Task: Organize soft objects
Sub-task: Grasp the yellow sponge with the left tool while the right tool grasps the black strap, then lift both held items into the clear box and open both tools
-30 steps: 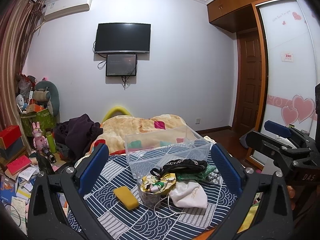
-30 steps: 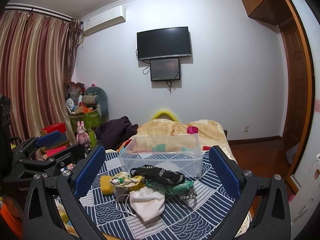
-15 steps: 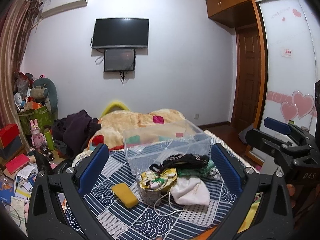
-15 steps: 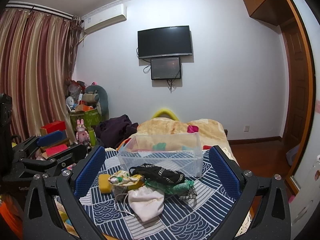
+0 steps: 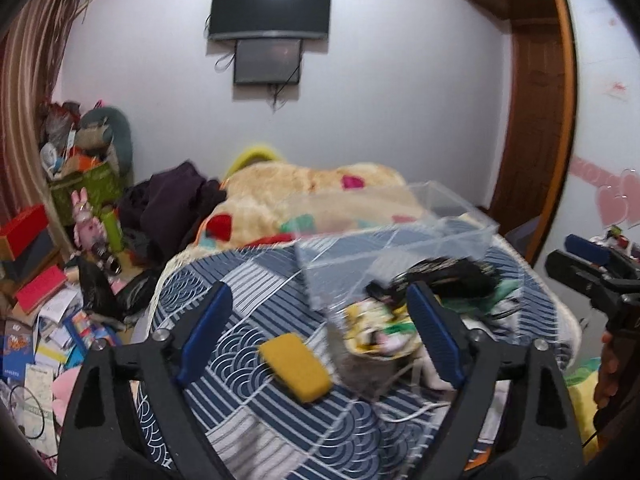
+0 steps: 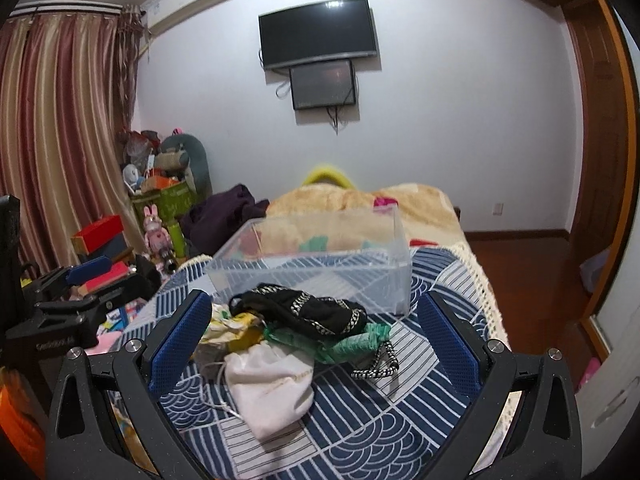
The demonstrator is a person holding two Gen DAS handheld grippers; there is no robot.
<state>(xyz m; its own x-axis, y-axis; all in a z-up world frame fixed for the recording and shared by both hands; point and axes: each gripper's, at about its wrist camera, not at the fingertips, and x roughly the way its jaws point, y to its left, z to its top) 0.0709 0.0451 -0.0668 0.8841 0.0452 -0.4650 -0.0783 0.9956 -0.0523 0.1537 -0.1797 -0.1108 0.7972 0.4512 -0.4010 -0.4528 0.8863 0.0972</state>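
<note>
Nothing is sitting in the clear bin [image 6: 320, 268] yet; the soft pile [image 6: 296, 328] is lying at its six o'clock. Your left gripper [image 5: 320, 328] is narrowing around nothing, your right gripper [image 6: 316, 344] spreading wide, empty.

A yellow sponge [image 5: 295, 367], white drawstring pouch [image 6: 270, 388] and black garment [image 6: 304, 312] lie heaped before an empty clear bin [image 6: 320, 264].
</note>
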